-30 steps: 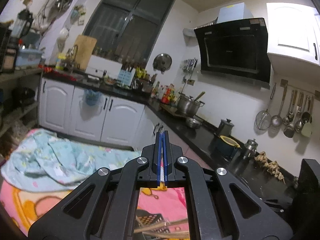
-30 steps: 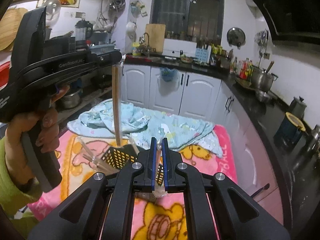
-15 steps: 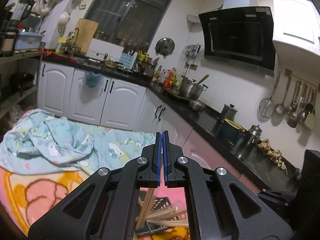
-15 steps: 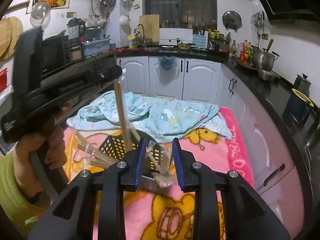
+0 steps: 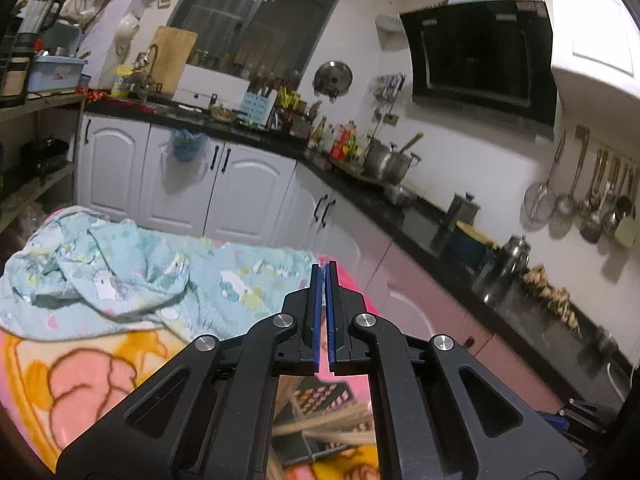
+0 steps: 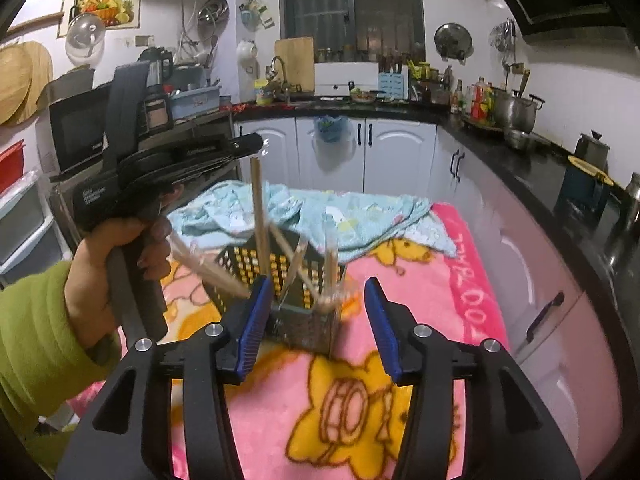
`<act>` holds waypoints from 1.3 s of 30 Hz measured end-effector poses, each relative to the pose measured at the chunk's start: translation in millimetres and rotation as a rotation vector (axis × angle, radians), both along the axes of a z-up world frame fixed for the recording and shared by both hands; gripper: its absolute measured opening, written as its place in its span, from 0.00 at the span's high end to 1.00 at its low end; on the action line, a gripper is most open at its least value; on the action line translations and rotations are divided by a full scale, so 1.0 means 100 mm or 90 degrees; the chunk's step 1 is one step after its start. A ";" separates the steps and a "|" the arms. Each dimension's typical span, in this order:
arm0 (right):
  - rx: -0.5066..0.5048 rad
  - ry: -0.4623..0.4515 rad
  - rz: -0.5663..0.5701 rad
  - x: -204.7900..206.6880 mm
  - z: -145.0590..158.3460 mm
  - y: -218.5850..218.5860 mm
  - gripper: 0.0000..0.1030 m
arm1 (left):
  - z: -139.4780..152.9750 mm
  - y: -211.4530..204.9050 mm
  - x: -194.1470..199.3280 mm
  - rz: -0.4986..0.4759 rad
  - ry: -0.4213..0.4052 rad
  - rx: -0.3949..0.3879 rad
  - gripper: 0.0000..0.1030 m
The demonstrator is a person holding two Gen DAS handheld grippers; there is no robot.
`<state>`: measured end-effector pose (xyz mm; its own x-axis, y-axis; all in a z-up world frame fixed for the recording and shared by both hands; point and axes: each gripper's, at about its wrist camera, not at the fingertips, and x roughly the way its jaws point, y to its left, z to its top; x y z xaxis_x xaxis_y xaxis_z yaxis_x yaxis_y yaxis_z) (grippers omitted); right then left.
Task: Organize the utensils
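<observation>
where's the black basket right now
In the right wrist view the basket sits mid-frame on the pink blanket, just beyond the right gripper, in front of the blue cloth.

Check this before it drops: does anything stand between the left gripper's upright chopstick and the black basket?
Nothing visible blocks it. The upright chopstick hangs from the left gripper straight down into the black basket. Other chopsticks lean beside it.

Only the pink blanket (image 6: 472, 280) shows readable digits, "2002"
</observation>
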<state>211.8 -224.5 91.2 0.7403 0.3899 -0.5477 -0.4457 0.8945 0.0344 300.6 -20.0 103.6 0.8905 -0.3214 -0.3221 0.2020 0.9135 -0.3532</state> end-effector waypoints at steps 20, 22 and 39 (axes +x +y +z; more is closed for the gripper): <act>0.019 0.060 -0.019 -0.30 -0.48 -0.16 0.29 | -0.02 0.28 -0.76 0.010 0.068 0.021 0.10; 0.020 0.061 -0.020 -0.35 -0.49 -0.17 0.28 | -0.03 0.33 -0.87 0.013 0.083 0.022 0.10; -0.026 0.049 -0.021 -0.85 -0.75 -0.09 0.10 | -0.94 0.25 -1.83 0.041 0.229 0.093 0.10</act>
<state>126.3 -234.0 16.4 0.7076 0.3418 -0.6184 -0.4128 0.9103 0.0308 117.8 4.8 10.0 0.7291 -0.1960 -0.6558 0.0295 0.9662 -0.2559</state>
